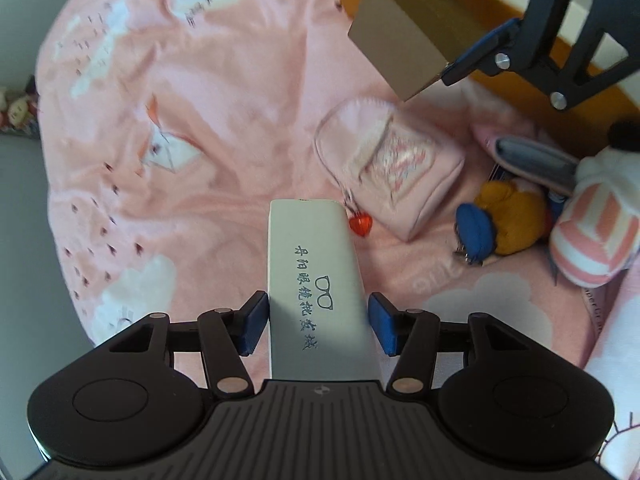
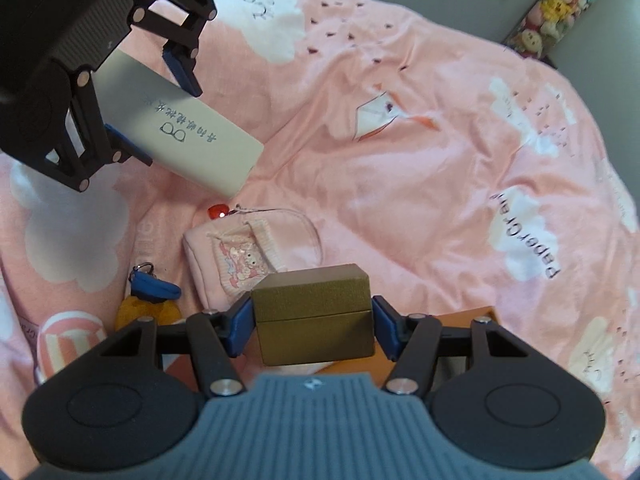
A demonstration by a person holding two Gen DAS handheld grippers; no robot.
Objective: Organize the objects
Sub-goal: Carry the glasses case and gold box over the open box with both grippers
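Note:
My left gripper [image 1: 318, 322] is shut on a long white glasses box [image 1: 316, 276] with printed characters, held above the pink bedspread [image 1: 180, 120]. It also shows in the right wrist view [image 2: 188, 128]. My right gripper [image 2: 314, 322] is shut on a small gold-brown box [image 2: 314, 312], which shows at the top right of the left wrist view [image 1: 404, 28]. A pink pouch [image 1: 396, 176] with a red heart charm [image 1: 360, 224] lies on the bed between both grippers.
A yellow and blue plush keychain [image 1: 500, 224] and a pink striped plush [image 1: 592, 232] lie right of the pouch. An orange box [image 2: 452, 320] sits under my right gripper. Plush toys [image 2: 552, 8] hang at the far wall.

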